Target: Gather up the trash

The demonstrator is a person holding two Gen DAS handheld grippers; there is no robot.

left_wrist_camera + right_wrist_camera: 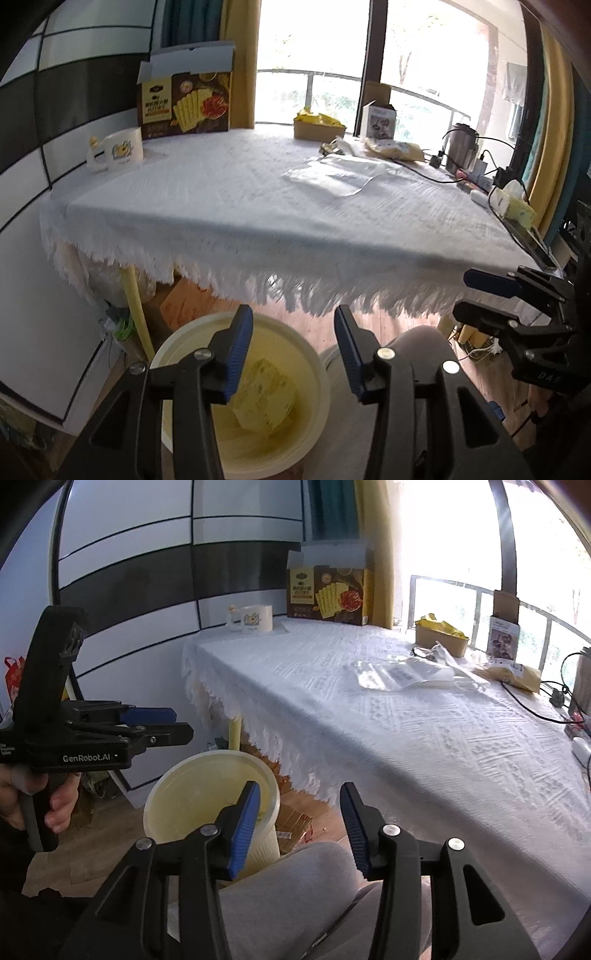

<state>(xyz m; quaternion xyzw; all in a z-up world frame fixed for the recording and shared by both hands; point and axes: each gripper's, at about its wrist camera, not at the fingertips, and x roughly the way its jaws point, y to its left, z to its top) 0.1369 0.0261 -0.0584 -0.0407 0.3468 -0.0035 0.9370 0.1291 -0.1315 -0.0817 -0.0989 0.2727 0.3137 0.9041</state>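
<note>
While both grippers hang over the floor in front of the table (258, 206), I read the layout from the biggest thing down. That table, under a white fringed cloth, fills the view ahead of me and above the cream bin (177, 347), which stands on the wood floor just below the cloth's near edge, beside my knee. A yellowish crumpled packet (266, 402) already lies inside the bin, directly under the left gripper (293, 354), whose jaws stand partly apart with nothing between them. The right gripper (299, 830) is likewise half open and empty, with the bin to its left. What I judge to be the next piece of trash, the clear plastic bag (402, 674), lies flat on the cloth, up and away from both tools, towards the far right of the table, its long side running roughly across the table towards the window. I judge the right hand the nearer one, so the reach belongs to it. Beyond the bag sit a tan box of yellow wrappers (441, 640) and a padded envelope (517, 675); a cracker box (328, 596) and a mug (255, 618) stand at the far left corner against a panelled wall, and bright windows wash out the back.
</note>
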